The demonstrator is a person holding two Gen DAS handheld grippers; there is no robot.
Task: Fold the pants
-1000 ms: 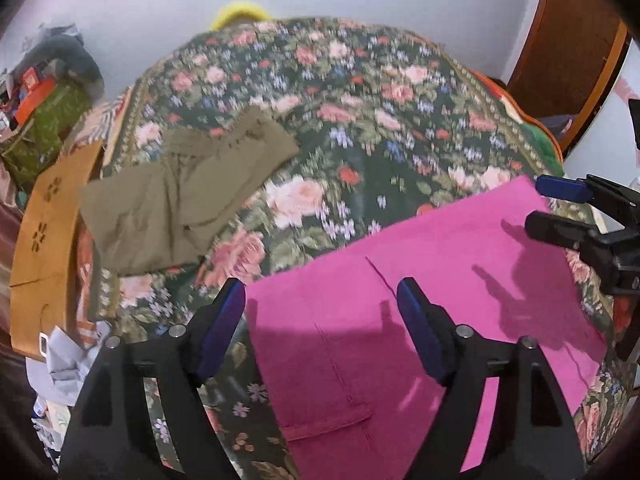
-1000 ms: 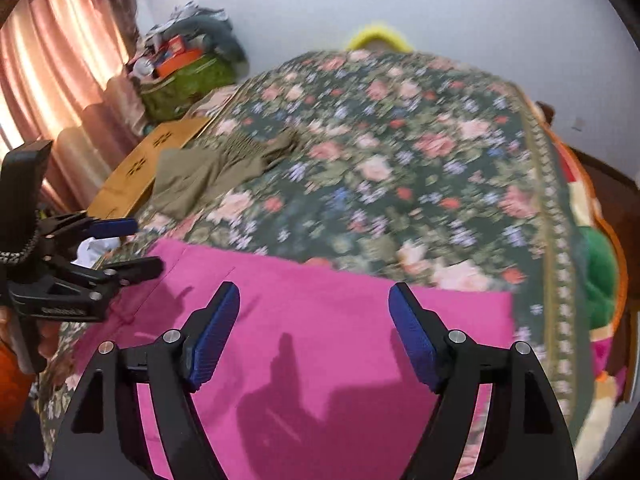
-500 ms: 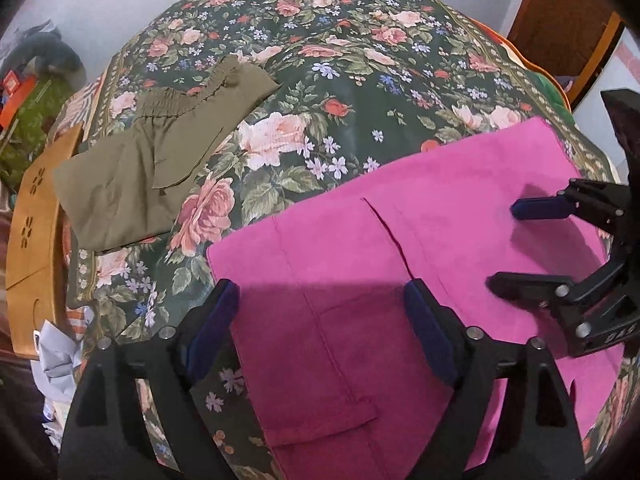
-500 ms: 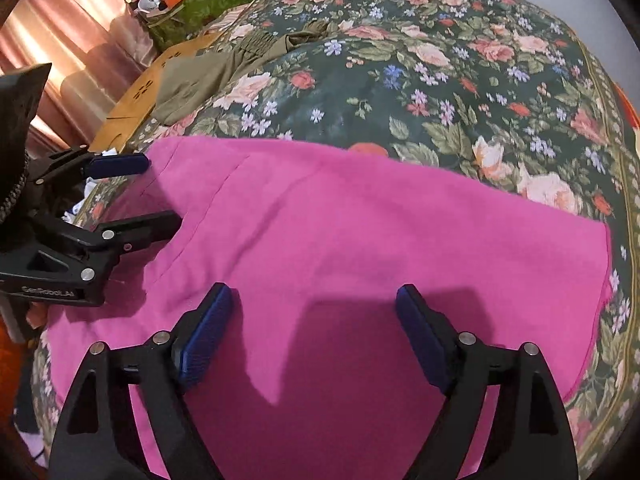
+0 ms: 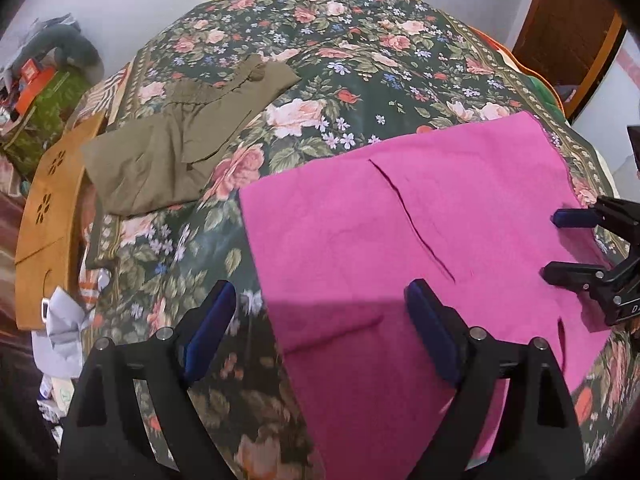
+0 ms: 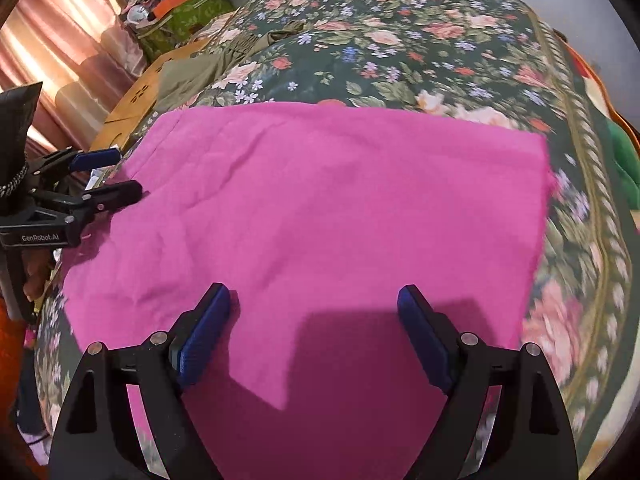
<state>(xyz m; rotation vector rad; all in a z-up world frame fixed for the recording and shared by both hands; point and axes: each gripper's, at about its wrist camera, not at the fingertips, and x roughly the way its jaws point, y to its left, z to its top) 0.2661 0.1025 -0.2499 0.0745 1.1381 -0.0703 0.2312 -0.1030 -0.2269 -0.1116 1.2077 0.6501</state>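
On the bed, pink pants (image 5: 400, 220) run off-frame; both tools' jaws, just widening, gape empty.

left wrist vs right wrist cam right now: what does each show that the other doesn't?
Left wrist only: the brown door at upper right and the slit in the pink pants.

Right wrist only: the pink curtain at left and the pants' straight right-hand edge.

Both: pink pants on the floral bedspread, olive pants beyond, and both grippers, left gripper and right gripper, open over the pink cloth.
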